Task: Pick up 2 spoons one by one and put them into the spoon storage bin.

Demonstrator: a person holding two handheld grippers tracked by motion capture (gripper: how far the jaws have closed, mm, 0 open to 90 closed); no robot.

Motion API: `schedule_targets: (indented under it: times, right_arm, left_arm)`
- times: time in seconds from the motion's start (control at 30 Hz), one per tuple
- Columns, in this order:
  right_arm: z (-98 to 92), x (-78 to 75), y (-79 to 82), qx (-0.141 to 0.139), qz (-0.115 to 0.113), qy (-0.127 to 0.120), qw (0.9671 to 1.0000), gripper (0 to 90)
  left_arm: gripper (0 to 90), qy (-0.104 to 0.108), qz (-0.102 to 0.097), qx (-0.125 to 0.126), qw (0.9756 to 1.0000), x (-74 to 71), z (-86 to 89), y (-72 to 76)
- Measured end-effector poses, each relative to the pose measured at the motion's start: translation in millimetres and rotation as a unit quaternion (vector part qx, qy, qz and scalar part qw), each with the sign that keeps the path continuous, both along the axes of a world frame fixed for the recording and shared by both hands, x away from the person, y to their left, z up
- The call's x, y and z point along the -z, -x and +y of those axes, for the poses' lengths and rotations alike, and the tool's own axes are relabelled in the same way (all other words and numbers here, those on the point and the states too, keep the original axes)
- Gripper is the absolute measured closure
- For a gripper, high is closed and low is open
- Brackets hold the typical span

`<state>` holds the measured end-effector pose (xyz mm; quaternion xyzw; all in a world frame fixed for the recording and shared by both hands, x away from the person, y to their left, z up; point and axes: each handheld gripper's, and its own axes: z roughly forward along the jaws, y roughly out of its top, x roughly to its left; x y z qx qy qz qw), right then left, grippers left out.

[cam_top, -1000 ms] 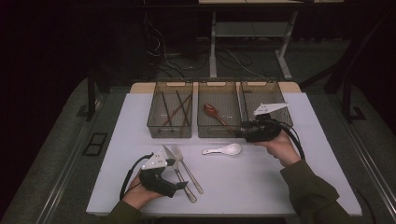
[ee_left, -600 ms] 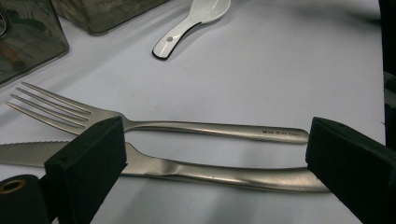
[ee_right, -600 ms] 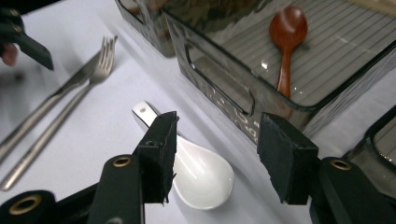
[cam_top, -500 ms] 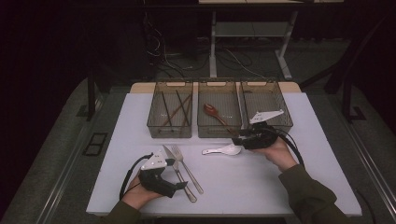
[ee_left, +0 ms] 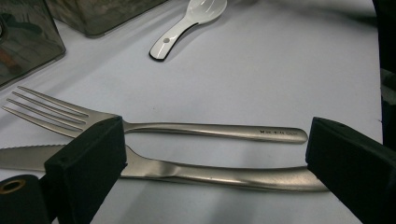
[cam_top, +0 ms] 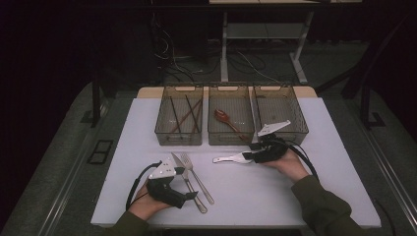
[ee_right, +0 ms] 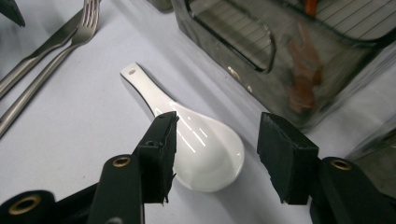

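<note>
A white ceramic spoon [cam_top: 230, 158] lies on the white table, handle pointing left. My right gripper [cam_top: 251, 156] is low over its bowl. In the right gripper view the spoon's bowl [ee_right: 210, 149] sits between the jaws of the right gripper [ee_right: 217, 140], which stand open with the pads apart from it. A metal fork [cam_top: 196, 178] and knife [cam_top: 183, 173] lie side by side at the front left. My left gripper [cam_top: 191, 196] hovers over their handles. Its jaws stand wide open in the left gripper view [ee_left: 217, 156], straddling the fork [ee_left: 210, 131] and the knife [ee_left: 210, 173].
Three clear bins stand in a row at the table's back. The left bin [cam_top: 178, 141] holds chopsticks, the middle bin [cam_top: 231, 141] a red-brown spoon [cam_top: 222, 117], and the right bin [cam_top: 295, 132] stands just behind my right hand. Bare table lies at the front right.
My right gripper has come down and slightly left, from in front of the right bin to the white spoon's bowl. The left hand has stayed put.
</note>
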<state>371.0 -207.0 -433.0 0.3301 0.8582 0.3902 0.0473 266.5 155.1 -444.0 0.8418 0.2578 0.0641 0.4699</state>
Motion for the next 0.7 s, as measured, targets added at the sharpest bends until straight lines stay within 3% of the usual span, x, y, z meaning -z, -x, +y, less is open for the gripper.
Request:
schedule_targets:
  times: [0.33,0.7]
  right_arm:
    - [4.3,7.6,-0.2,-0.019,0.013,0.023,0.9995,47.2]
    - [8.4,10.4,2.3,-0.048,0.012,0.049,0.9976,58.9]
  left_arm:
    - [4.4,-0.002,0.0,0.002,1.0,-0.1,-0.1,0.2]
    - [4.5,-0.002,0.001,0.003,1.0,0.3,-0.5,0.4]
